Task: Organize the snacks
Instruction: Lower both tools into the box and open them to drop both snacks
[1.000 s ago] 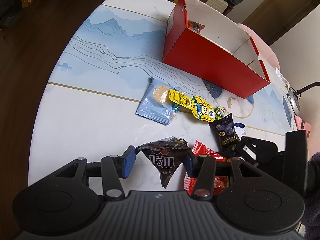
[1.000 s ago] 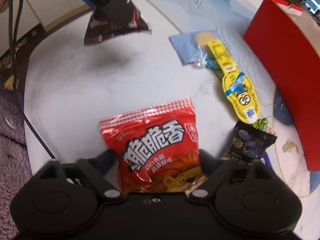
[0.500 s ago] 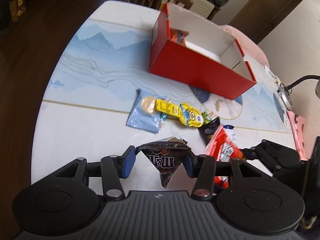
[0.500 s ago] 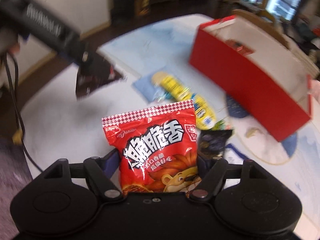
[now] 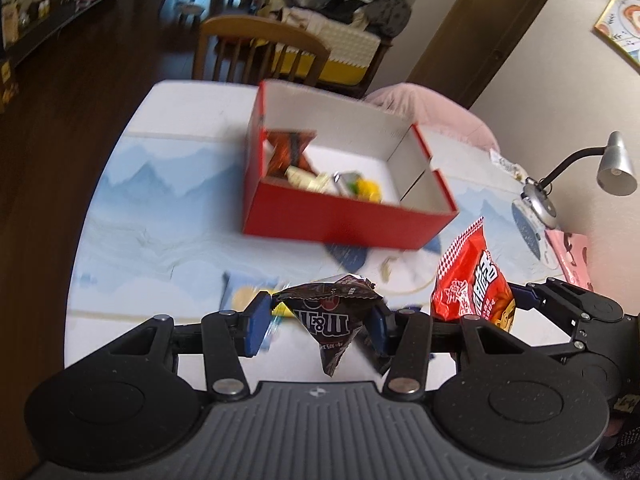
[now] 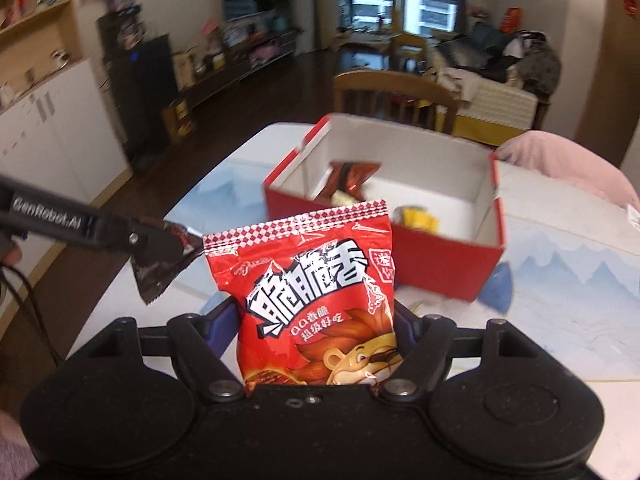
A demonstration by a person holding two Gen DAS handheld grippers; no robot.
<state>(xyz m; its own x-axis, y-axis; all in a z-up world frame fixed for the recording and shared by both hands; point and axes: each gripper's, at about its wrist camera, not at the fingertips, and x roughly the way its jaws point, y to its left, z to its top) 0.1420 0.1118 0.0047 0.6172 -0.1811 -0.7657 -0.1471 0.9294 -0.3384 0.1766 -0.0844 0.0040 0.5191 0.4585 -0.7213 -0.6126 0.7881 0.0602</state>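
Snacks, two held, several boxed, others loose on table; left gripper (image 5: 318, 318) clamped on brown M&M's packet (image 5: 328, 320), blue pads pressing its two sides, packet hanging point-down above the table (image 5: 120, 320); right gripper (image 6: 316, 334) clamped on red crisp bag (image 6: 310, 296), bag upright between the fingers, checkered seal uppermost, cartoon lion on its lower front; both held items clear of the tabletop, near each other, the bag to the right of the packet in the left wrist view; red box (image 5: 340, 218) open-topped, white inside, standing on the table beyond both grippers, one corner flap notched; contents of box at its left end: an orange-brown wrapper (image 5: 290, 150) leaning against the wall, pale and yellow pieces (image 5: 366, 188) beside it, blurred; light blue packet (image 5: 244, 288) lying flat on the table just past the left gripper, partly hidden; table surface white with blue mountain print; wooden chair (image 5: 260, 46) behind the box; desk lamp (image 5: 612, 164) at the table's right edge.
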